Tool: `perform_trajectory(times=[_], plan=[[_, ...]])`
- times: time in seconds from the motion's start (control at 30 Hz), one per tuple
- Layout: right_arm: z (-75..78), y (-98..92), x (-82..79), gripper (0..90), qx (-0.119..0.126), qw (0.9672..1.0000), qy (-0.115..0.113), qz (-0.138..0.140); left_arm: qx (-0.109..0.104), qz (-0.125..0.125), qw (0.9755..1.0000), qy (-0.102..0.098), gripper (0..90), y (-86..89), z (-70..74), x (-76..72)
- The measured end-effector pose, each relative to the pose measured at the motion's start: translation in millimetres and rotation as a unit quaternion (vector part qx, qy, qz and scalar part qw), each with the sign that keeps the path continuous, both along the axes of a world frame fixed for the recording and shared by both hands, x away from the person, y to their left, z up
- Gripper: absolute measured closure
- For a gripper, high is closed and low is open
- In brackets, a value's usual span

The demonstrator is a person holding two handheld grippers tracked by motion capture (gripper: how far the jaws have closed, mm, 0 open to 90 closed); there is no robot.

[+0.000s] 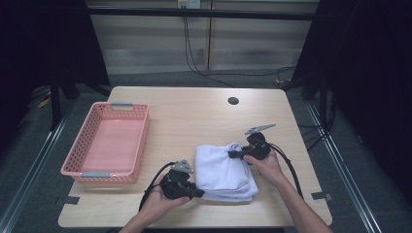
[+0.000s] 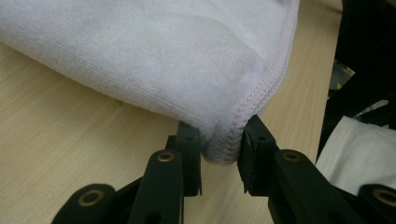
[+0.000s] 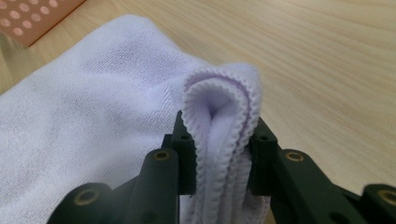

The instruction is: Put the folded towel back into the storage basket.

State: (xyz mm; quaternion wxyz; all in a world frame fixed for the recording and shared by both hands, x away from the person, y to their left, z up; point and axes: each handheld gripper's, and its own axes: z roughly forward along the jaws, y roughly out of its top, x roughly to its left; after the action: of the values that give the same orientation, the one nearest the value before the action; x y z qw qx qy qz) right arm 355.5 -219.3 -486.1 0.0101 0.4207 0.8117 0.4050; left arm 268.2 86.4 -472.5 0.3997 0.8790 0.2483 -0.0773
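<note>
A pale wooden table point(image 1: 194, 104) with rounded corners stands on a grey floor, with dark curtains at both sides, a light panelled wall behind and black cables trailing down to the floor beyond the far edge; a single round dark hole point(image 1: 233, 101) sits near the table's far edge. On it there is one pink perforated basket point(image 1: 77, 156) at the left with two grey handles, and one white towel point(image 1: 221, 170), folded, lying right of the middle towards the near edge, well apart from the basket. There are two grippers, one in each of the person's hands. The left gripper point(image 1: 200, 192) is at the towel's near left corner, and the left gripper view shows its jaws closed in on the stitched corner of the towel point(image 2: 224, 140), the pads pressing the hem from both sides. The right gripper point(image 1: 230, 155) is at the far right corner, its jaws clamped on a bunched fold of several towel layers point(image 3: 219, 126)
</note>
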Motion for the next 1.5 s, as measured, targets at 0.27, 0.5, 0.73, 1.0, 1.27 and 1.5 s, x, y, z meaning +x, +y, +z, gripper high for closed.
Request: perform_trajectory(times=[0.27, 0.5, 0.73, 1.0, 1.27, 1.5], plan=[[5.2, -3.0, 2.7, 70.9, 0.020, 0.9998, 0.000, 0.006, -0.008, 0.007, 0.9999, 0.007, 72.7, 0.0, 6.7, 0.9], [20.2, -14.3, 4.4, 71.0, 0.028, 0.9996, -0.006, -0.001, -0.025, -0.002, 0.9997, -0.002, 72.6, -6.4, 19.6, 4.1], [37.3, -20.9, 7.0, 71.0, 0.032, 0.9994, -0.013, -0.004, -0.042, -0.004, 0.9991, -0.012, 72.4, -6.4, 36.9, 9.8], [63.4, -12.9, 20.0, 71.1, 0.037, 0.9989, -0.030, 0.001, -0.043, 0.008, 0.9985, -0.032, 72.3, 3.8, 53.2, 18.6], [79.1, 1.2, 30.3, 71.0, 0.039, 0.9983, -0.042, 0.011, -0.048, 0.025, 0.9973, -0.048, 72.3, 20.6, 66.9, 23.2], [90.4, 17.0, 42.4, 71.1, 0.043, 0.9977, -0.051, 0.014, -0.047, 0.046, 0.9961, -0.059, 72.3, 36.6, 74.3, 28.4]])
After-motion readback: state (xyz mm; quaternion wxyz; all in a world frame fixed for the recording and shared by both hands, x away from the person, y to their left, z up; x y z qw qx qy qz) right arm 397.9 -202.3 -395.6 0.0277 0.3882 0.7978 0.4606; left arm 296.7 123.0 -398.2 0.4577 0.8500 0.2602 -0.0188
